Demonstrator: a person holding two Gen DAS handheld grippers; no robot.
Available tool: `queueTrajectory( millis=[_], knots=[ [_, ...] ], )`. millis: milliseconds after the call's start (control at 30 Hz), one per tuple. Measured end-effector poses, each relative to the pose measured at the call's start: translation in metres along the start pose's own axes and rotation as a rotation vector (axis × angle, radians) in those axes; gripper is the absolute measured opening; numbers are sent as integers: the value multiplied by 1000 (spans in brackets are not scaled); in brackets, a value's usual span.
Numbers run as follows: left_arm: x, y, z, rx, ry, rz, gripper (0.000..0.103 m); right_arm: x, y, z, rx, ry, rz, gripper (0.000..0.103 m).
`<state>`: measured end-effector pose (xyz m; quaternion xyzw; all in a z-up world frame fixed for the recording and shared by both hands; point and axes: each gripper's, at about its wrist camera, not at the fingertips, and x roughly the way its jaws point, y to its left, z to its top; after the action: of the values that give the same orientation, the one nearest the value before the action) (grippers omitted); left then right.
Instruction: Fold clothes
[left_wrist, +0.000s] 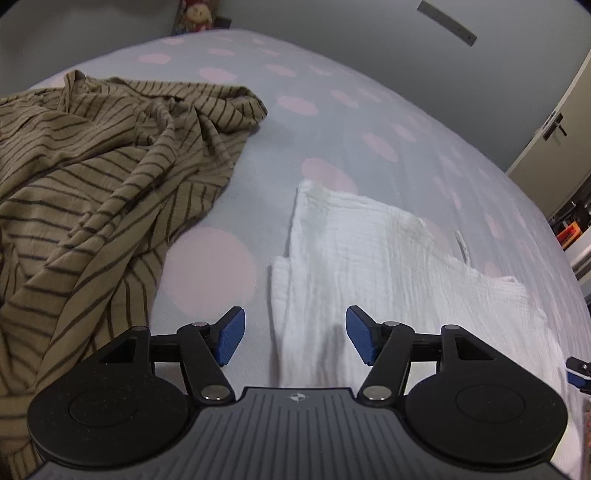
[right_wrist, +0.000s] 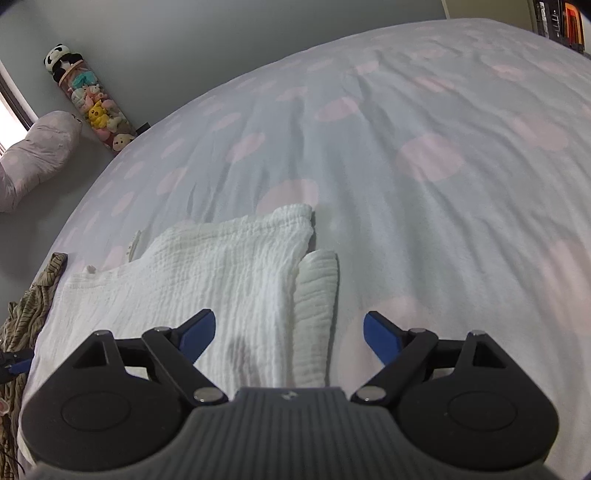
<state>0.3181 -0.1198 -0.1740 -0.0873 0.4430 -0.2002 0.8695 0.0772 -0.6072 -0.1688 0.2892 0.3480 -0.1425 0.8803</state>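
Both grippers tilt downward with jaws spread wide and empty: the left gripper (left_wrist: 295, 334) and right gripper (right_wrist: 289, 334) hover over the folded white cloth (left_wrist: 373, 266), whose long axis runs away from the jaws. A striped garment (left_wrist: 107, 177) lies crumpled left.

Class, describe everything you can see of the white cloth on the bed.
The white cloth is crinkled, gauze-like fabric, folded into layers, with a narrower layer sticking out along one side. It lies flat on the pink-spotted bedcover, apart from the striped garment. Both grippers hang open above its near end; neither pinches it.
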Motion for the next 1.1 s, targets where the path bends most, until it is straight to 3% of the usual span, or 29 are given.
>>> queueTrajectory(
  millis=[100,167,333,467,633,733,867,933,967,1000,1100],
  knots=[
    [10,4,-7,-6,-15,-13,66,8,-4,-5,4,-7,25,97],
    [11,1,-12,25,-27,-24,78,12,-6,-9,-2,-17,50,103],
    [13,-6,-18,54,-50,-14,87,12,-10,-19,-6,-61,76,103],
    [13,-5,-20,28,-72,-25,89,13,-14,-24,-2,-94,97,103],
    [14,-11,-22,101,-67,-17,91,15,-11,-21,-39,-92,93,103],
    [14,-10,-21,91,-74,-24,91,12,-9,-20,-51,-102,77,99],
    [16,-13,-16,94,-57,-13,91,12,-3,-19,-89,-112,42,78],
    [18,-15,-14,98,-51,0,91,12,0,-18,-107,-112,42,60],
    [19,-16,-13,93,-51,5,89,12,1,-18,-112,-106,44,45],
    [19,-17,-13,93,-52,17,86,13,2,-18,-113,-94,50,32],
    [16,-18,-14,99,-66,52,66,13,2,-16,-90,-73,61,14]
  ],
)
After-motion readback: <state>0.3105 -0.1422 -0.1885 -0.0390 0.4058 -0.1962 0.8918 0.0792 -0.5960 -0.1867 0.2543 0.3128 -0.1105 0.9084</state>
